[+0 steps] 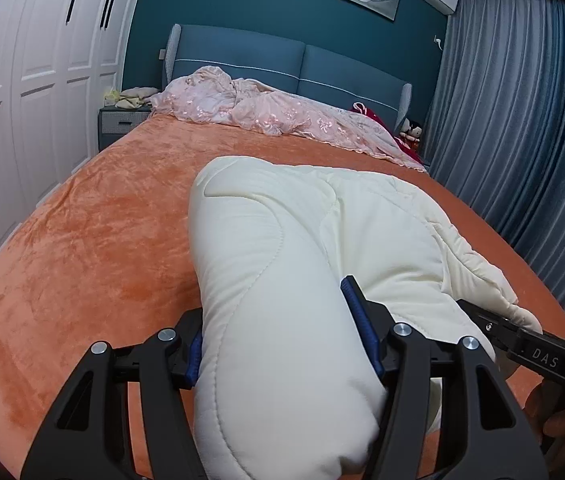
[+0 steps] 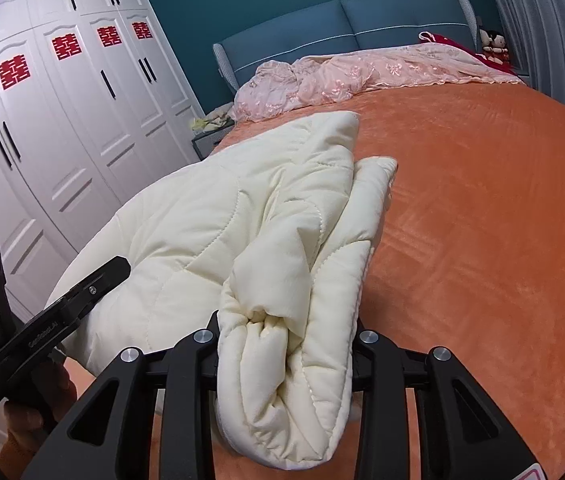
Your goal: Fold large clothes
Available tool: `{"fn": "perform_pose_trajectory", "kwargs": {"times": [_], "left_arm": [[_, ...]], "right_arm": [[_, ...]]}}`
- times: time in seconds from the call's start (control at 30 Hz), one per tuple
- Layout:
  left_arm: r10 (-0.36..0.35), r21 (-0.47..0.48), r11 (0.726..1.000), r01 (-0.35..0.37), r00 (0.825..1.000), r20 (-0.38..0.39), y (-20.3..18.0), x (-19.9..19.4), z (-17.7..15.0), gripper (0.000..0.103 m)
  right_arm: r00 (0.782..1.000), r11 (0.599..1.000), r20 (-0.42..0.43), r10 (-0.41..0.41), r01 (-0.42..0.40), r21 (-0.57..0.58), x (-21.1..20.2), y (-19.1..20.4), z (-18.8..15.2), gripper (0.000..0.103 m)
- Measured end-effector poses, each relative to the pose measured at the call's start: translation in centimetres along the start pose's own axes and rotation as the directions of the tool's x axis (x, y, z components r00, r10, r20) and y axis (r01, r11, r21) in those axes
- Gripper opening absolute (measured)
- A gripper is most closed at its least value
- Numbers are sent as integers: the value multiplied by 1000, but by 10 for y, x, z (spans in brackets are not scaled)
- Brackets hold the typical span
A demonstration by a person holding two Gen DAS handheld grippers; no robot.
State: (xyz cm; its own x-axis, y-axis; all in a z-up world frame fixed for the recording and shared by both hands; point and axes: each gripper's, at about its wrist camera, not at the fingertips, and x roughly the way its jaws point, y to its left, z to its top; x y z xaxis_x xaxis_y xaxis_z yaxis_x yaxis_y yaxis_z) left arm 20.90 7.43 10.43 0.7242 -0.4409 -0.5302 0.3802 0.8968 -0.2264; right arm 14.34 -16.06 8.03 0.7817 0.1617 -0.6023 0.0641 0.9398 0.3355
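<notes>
A cream quilted garment lies lengthwise on the orange bed cover. My left gripper is shut on a thick padded fold of it at its near end; the blue pads press into both sides. My right gripper is shut on a bunched, wrinkled edge of the same garment, which hides its fingertips. Each gripper shows in the other's view: the right one at the right edge of the left wrist view, the left one at the left of the right wrist view.
A pink embroidered blanket lies crumpled along the blue headboard. A red cloth and a doll sit at the far right corner. White wardrobes stand on the left, a nightstand by the bed, grey curtains on the right.
</notes>
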Motion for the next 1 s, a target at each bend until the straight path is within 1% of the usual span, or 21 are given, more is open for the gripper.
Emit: {"fn": "perform_pose_trajectory", "kwargs": {"times": [0.1, 0.2, 0.27, 0.47, 0.57, 0.63, 0.8, 0.93, 1.0], "left_arm": [[16, 12, 1000, -16, 1000, -20, 4, 13, -13, 57], [19, -22, 1000, -20, 998, -60, 15, 27, -25, 57], [26, -27, 999, -28, 995, -93, 19, 33, -37, 57], [63, 8, 998, -63, 986, -151, 24, 41, -65, 58], [83, 4, 997, -83, 980, -180, 24, 43, -72, 60], [91, -4, 996, -94, 975, -200, 25, 43, -74, 61], [123, -30, 990, -135, 959, -257, 24, 40, -75, 66], [189, 4, 980, -197, 939, -288, 17, 34, -73, 69], [226, 29, 973, -227, 929, -294, 12, 29, -72, 70]], "right_arm": [[999, 1000, -33, -22, 21, -23, 15, 1, -9, 32], [996, 1000, -85, -27, 26, -10, 33, -4, -21, 32], [993, 1000, -117, -30, 30, -4, 42, -6, -29, 32], [983, 999, -179, -35, 35, -4, 57, -11, -53, 32], [980, 999, -197, -31, 34, 13, 60, -14, -60, 35], [977, 999, -211, -24, 31, 30, 61, -17, -60, 40], [971, 997, -238, -10, 28, 74, 58, -22, -60, 46], [963, 996, -270, -3, 27, 87, 49, -24, -58, 49], [960, 996, -280, -14, 38, 80, 41, -23, -58, 51]]}}
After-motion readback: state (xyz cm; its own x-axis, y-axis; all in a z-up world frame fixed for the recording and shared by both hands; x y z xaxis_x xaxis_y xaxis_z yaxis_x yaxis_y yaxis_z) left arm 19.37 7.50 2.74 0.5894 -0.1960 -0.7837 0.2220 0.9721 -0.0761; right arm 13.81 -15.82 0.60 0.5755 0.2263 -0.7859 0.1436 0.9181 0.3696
